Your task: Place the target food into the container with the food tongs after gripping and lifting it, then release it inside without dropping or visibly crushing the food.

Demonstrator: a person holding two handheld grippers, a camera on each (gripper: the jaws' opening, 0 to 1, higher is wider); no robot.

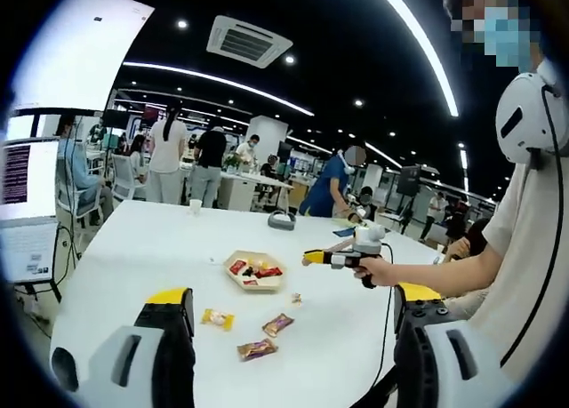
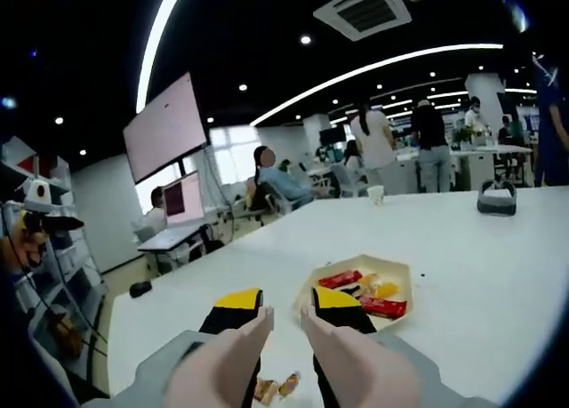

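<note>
A shallow hexagonal tray point(image 1: 263, 287) sits mid-table and holds red and yellow wrapped snacks point(image 1: 253, 270). Three more wrapped snacks lie loose in front of it: a yellow one point(image 1: 217, 318) and two brown ones point(image 1: 277, 324). My left gripper point(image 1: 293, 294) hangs wide open over the loose snacks, holding nothing. A person's hand carries my right gripper point(image 1: 313, 257) just right of the tray. In the right gripper view that gripper point(image 2: 286, 301) points at the tray point(image 2: 402, 273), its jaws a narrow gap apart and empty, with two pale prongs point(image 2: 233, 350) lying along them. Wrapped snacks point(image 2: 276, 388) show below it.
The white table point(image 1: 142, 248) is large. A paper cup point(image 1: 196, 206) and a grey headset point(image 1: 282, 220) stand near its far edge. Several people and desks are behind it. A person's body point(image 1: 533, 248) is close on the right. Shelves point(image 2: 44, 275) stand off the table's left end.
</note>
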